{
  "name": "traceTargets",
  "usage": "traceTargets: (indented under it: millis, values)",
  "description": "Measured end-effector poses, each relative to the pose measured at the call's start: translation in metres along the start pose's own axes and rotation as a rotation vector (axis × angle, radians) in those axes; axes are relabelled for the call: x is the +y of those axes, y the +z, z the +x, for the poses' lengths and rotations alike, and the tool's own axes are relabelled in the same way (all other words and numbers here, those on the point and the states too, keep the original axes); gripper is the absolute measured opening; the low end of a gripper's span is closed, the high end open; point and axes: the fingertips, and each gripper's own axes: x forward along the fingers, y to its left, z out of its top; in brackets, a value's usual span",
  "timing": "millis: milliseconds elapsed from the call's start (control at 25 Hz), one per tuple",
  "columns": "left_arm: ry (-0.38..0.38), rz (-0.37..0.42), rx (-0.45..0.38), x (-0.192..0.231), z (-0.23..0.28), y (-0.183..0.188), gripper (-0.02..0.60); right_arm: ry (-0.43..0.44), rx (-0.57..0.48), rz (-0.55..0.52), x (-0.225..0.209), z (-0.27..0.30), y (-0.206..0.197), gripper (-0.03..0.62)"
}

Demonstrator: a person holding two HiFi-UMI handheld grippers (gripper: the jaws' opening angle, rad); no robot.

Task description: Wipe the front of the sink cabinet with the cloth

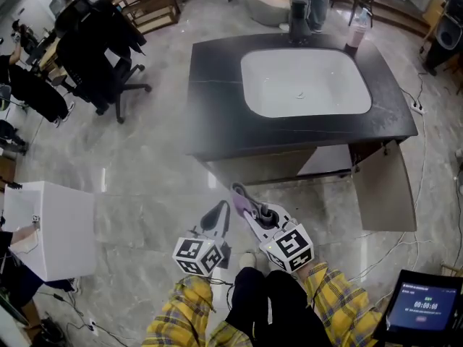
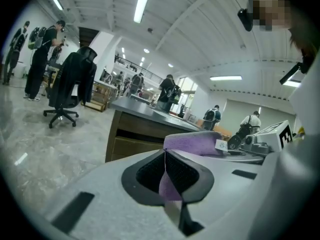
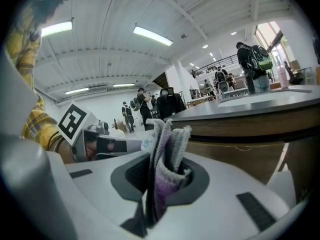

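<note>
cabinet front [image 1: 255, 169] mostly hidden under countertop [image 1: 217, 125] — tablet [image 1: 423, 308] cut off.

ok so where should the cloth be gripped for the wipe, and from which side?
Grip the cloth by its folded bunch, as the right gripper does now: several layers stand up past its shut jaws, giving a pad to press on the cabinet front. Come from the person's side, jaws pointing at the cabinet. The left gripper pinches only a thin edge, probably a weaker hold.

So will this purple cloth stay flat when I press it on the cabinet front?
Probably floppy: the cloth sits folded in soft layers in the right tongs. Likely light: the left tongs hold it by a thin edge alone. Expect bunching when pushed.
</note>
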Motion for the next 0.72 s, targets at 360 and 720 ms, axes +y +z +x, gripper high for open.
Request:
traceTargets:
  millis: [360, 720]
  values:
    - [-0.015, 0.019, -0.017, 0.041, 0.021, -0.002, 0.008, -0.083, -0.004, -0.034, -0.017, 0.049, -0.017, 0.043]
    - [0.008, 0.008, -0.043, 0.083, 0.029, -0.015, 0.008, -0.028, 0.045, -0.188, -0.015, 0.099, -0.044, 0.043]
